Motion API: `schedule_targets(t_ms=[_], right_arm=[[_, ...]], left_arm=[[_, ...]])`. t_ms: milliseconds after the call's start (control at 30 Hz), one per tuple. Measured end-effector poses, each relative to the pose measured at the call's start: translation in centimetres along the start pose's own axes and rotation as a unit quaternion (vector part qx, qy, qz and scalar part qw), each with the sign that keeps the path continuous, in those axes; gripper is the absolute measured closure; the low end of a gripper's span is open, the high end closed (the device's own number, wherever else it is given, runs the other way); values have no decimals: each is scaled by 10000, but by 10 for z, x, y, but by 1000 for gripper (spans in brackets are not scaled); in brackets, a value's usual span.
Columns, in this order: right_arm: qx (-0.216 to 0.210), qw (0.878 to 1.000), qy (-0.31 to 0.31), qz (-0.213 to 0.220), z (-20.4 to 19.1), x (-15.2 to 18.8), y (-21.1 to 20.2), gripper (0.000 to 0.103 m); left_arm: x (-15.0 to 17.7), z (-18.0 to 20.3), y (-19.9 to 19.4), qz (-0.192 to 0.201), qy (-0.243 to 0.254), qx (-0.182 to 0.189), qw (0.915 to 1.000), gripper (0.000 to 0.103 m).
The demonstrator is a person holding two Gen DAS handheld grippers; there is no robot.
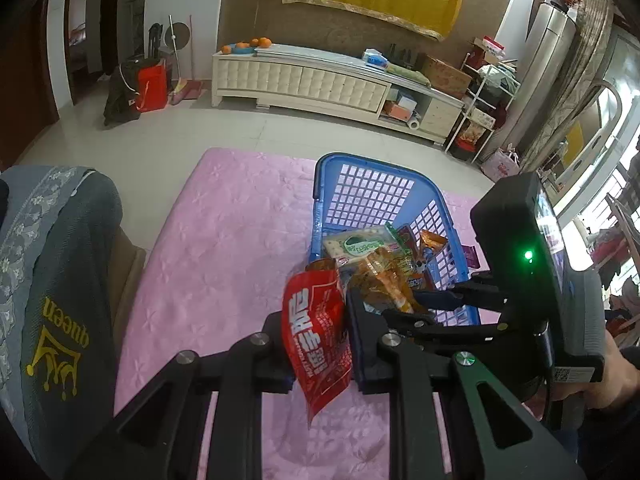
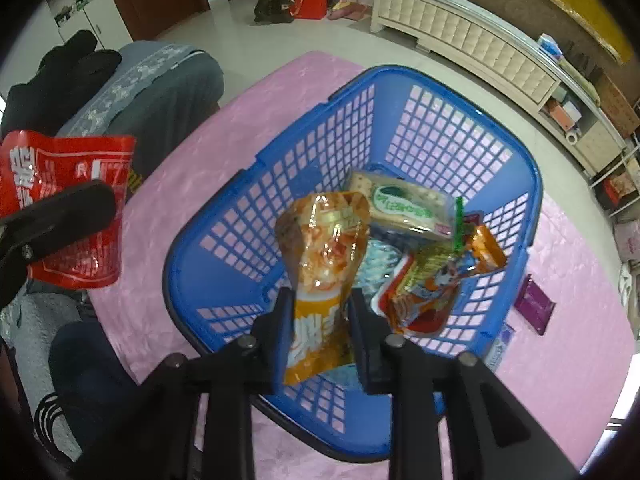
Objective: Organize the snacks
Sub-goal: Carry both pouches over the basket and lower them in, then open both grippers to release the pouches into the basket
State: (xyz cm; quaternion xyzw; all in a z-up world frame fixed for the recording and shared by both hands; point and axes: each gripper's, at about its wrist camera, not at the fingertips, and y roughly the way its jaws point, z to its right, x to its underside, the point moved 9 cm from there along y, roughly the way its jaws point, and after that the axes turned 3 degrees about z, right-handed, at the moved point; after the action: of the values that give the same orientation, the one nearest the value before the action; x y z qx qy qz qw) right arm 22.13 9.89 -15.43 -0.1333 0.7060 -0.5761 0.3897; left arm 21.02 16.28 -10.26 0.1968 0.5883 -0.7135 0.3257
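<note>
A blue plastic basket [image 2: 528,184] stands on the pink tablecloth [image 2: 572,364]; it also shows in the left wrist view [image 1: 320,184]. My right gripper [image 2: 320,300] is over the basket with an orange snack bag [image 2: 324,248] between its jaws; the right jaw stands a little off the bag. My left gripper [image 1: 316,320] is shut on a red snack bag [image 1: 316,332], held left of the basket above the cloth; this bag also shows in the right wrist view [image 2: 64,200]. A green-labelled cracker pack [image 2: 404,204] and several other snack packs [image 2: 432,280] lie in the basket.
A purple packet [image 2: 534,304] lies on the cloth right of the basket. A grey-covered chair [image 1: 60,280] stands at the table's left. A white TV cabinet [image 1: 320,80] lines the far wall across bare floor.
</note>
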Motion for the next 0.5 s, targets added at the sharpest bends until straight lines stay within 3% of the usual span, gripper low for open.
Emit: schedule_targets(t_ms=[67,133,300,500], right_arm=[[-222,9997,96,-25,-4,0,1,55],[-316,9994,126,-39,-8,-1,2,33],[-165,9994,286,113,0,0,-8,22],[33,9985,460,288,18,11,-28,21]], left_arm=[[0,1,-1,5,1,-5,10000,84],[0,-1,-2,4,20,-22,10000,84],[1,0,-7,17,28,-58,10000,84],[2,10,-10,20,103,-30,9999,84]])
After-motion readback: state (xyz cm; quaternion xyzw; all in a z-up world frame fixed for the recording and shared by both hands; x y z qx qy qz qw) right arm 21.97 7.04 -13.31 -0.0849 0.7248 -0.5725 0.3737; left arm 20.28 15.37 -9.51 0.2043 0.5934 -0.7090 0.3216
